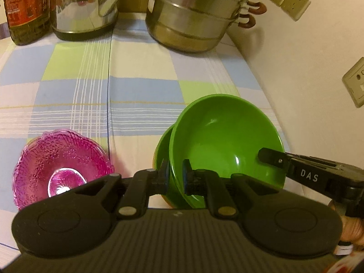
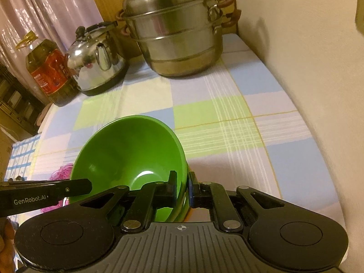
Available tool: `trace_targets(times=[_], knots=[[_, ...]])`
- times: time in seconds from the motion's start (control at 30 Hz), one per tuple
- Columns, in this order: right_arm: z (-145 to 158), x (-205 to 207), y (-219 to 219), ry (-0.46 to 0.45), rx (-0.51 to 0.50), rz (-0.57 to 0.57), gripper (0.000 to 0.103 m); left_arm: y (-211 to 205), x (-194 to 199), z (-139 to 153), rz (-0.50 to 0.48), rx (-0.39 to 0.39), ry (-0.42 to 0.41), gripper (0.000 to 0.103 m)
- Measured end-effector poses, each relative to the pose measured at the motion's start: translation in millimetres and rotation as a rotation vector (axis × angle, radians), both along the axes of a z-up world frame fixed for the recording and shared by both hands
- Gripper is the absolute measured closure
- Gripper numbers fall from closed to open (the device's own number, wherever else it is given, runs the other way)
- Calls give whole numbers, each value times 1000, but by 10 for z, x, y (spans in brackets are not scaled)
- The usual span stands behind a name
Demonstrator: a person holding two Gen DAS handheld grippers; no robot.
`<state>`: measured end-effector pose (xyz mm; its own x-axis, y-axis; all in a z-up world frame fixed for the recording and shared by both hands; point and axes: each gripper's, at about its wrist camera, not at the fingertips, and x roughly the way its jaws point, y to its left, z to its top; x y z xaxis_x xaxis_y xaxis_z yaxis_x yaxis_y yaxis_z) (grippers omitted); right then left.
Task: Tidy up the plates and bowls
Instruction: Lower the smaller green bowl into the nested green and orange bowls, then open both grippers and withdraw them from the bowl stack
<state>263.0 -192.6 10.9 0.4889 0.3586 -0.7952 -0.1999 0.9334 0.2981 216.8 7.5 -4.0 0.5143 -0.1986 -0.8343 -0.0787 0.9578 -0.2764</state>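
Note:
A green bowl is held tilted over the checked cloth, its inside facing the cameras. A second green rim shows close behind it, as if nested. My left gripper is shut on the near left rim. My right gripper reaches in from the right and clamps the opposite rim. In the right wrist view the right gripper is shut on the green bowl, and the left gripper enters from the left. A pink glass bowl sits on the cloth left of the green one.
A steel steamer pot, a steel kettle and an oil bottle stand along the back of the checked tablecloth. A wall with sockets bounds the right side.

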Motion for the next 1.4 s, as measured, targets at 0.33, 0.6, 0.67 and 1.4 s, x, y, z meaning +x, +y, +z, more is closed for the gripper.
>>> trace_targets(times=[0.33, 0.6, 0.67, 1.4], knots=[[-179, 107, 58, 28, -9, 9, 95, 30, 40, -171, -1, 6, 26, 94], [-224, 132, 85, 26, -20, 15, 95, 16, 36, -199, -9, 19, 24, 94], [-221, 131, 90, 25, -24, 19, 95, 11, 34, -198, -6, 20, 24, 94], [-32, 17, -9, -31, -10, -13, 66, 68, -67, -92, 38, -17, -39, 81]])
